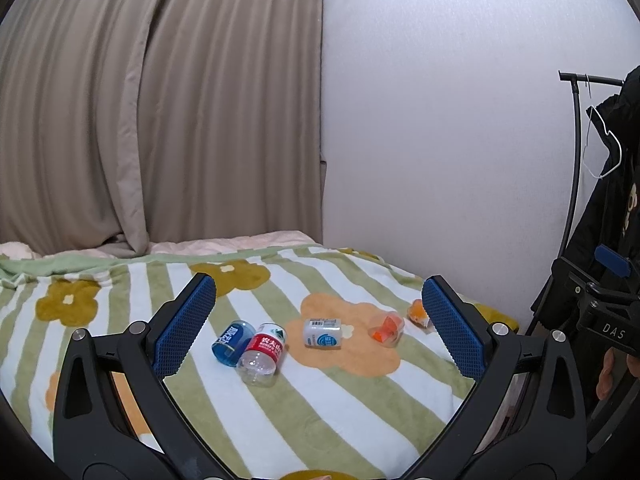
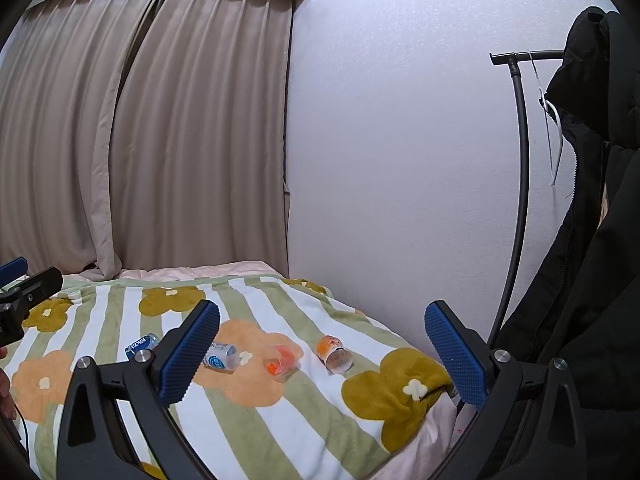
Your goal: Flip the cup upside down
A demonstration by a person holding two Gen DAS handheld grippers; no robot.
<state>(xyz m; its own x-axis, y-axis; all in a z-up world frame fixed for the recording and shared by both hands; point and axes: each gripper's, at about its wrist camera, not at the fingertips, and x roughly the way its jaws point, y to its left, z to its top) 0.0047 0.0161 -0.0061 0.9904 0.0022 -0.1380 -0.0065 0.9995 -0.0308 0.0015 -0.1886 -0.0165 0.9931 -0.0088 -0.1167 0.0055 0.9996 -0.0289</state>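
Both grippers' jaws released, left gripper [image 1: 319, 300], right gripper [image 2: 322, 326], blue cup [image 2: 141, 345] half hidden

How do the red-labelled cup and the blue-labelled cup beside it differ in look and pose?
The red-labelled cup has a clear, see-through lower body below its red band; the blue-labelled cup is wrapped in blue over nearly all of its side. The red-labelled cup lies nearer the left gripper, the blue-labelled cup just behind it and to the left, the two apparently touching. Both lie on their sides on the striped blanket, and neither is gripped.
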